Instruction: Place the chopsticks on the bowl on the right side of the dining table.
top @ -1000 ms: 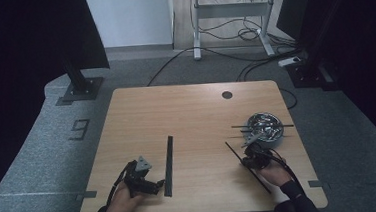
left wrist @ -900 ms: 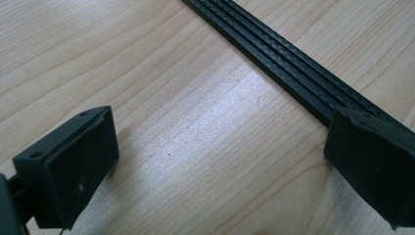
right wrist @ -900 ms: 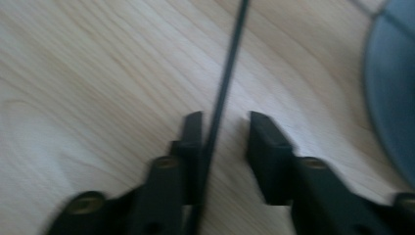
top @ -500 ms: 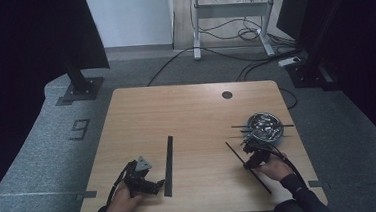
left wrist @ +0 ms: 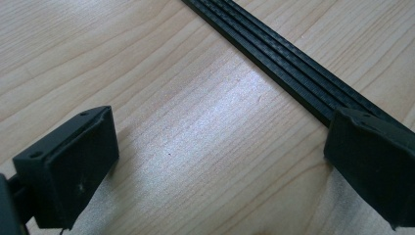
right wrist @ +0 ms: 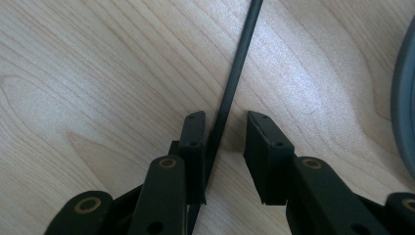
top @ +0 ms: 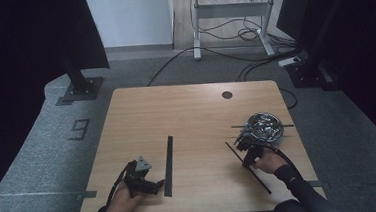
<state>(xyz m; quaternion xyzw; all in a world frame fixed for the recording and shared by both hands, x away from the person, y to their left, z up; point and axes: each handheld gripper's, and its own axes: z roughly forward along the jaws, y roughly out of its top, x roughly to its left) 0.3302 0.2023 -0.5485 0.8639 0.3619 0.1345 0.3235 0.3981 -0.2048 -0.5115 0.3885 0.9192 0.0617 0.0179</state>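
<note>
A thin black rod (top: 250, 170) lies slantwise on the right side of the wooden table (top: 191, 111). My right gripper (top: 245, 146) is low over the rod's far end. In the right gripper view the rod (right wrist: 240, 63) runs between the jaws of the right gripper (right wrist: 225, 120). It touches the left jaw, with a gap to the right one, so the gripper is narrowly open. A flat black ribbed strip (top: 168, 158) lies left of centre. My left gripper (top: 146, 181) rests beside its near end. Its jaws stand wide open over bare wood (left wrist: 220, 142), with the strip (left wrist: 274, 58) passing the right jaw.
A shiny metal bowl (top: 264, 125) stands just beyond the right gripper, with thin rods lying across it; its grey rim (right wrist: 407, 98) shows at the right edge. A round cable hole (top: 227, 94) is near the table's far edge. Cables and stand feet lie on the floor behind.
The right hand and gripper have shifted slightly along the thin rod toward the bowl. The left gripper and the flat strip have stayed put.
</note>
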